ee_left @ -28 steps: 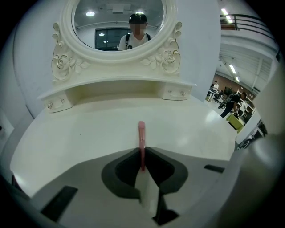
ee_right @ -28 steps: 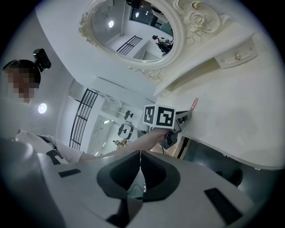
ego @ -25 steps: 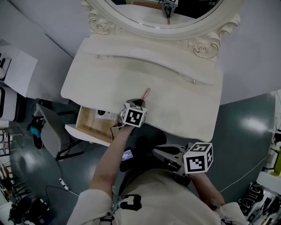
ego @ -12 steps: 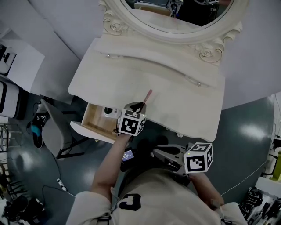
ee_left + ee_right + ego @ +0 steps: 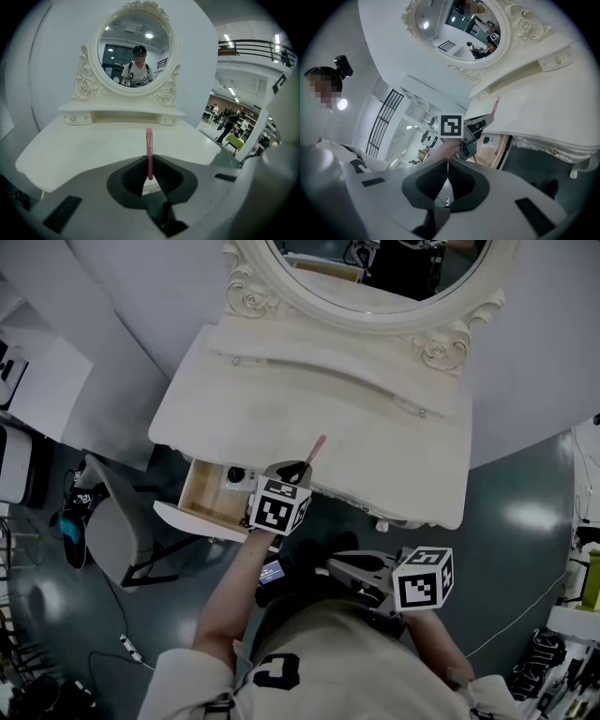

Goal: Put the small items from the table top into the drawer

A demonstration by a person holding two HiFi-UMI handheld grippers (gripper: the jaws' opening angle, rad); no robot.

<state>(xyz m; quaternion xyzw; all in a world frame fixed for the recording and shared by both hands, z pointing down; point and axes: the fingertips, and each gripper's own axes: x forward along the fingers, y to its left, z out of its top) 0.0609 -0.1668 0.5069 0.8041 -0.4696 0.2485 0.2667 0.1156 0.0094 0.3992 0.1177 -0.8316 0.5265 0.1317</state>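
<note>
A thin pink stick [image 5: 316, 448] is pinched in my left gripper [image 5: 294, 471], which is shut on it at the front edge of the white dressing table [image 5: 384, 460]. In the left gripper view the stick [image 5: 149, 147] stands straight up between the jaws, over the table top [image 5: 79, 150]. The wooden drawer [image 5: 204, 505] is pulled open just left of that gripper, with a small white item [image 5: 234, 477] in its back corner. My right gripper [image 5: 339, 567] hangs shut and empty below the table edge; from the right gripper view I see the left gripper's marker cube [image 5: 451, 125] and the drawer [image 5: 499, 147].
An oval mirror [image 5: 366, 268] with a carved frame stands at the table's back, above a low raised shelf [image 5: 328, 371]. A grey chair [image 5: 108, 521] sits on the floor left of the drawer. Cables and gear lie on the dark floor at both sides.
The left gripper, still holding the pink stick, has drawn back a little toward the table's front edge. The head camera has shifted, and the right gripper has stayed put.
</note>
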